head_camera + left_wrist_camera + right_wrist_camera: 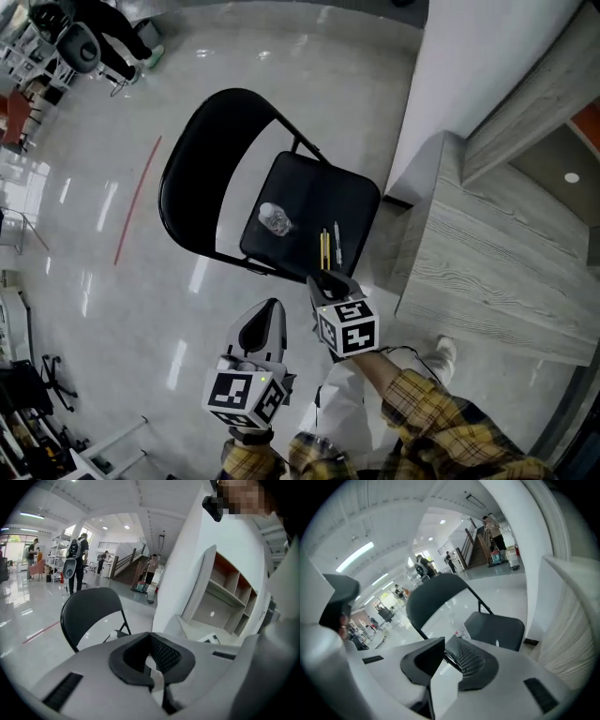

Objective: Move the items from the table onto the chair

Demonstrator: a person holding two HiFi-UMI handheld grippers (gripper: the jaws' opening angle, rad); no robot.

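A black folding chair (pixel 309 202) stands on the shiny floor. On its seat lie a crumpled clear plastic item (pixel 275 219), a yellow pencil (pixel 325 249) and a silver pen (pixel 337 243). The grey wooden table (pixel 497 253) is to the right of the chair, and no items show on it. My left gripper (pixel 272 306) hangs in front of the chair, shut and empty; its own view shows the pads together (pixel 151 639) before the chair back (pixel 89 609). My right gripper (pixel 325 277) hovers at the seat's near edge with its jaws together and nothing in them (pixel 445 643).
A white wall (pixel 469 56) rises behind the table. A red line (pixel 138 199) runs across the floor left of the chair. Office chairs (pixel 80 42) stand at the far left. The person's shoe (pixel 444 353) is near the table's front. Distant people (pixel 77 562) stand in the hall.
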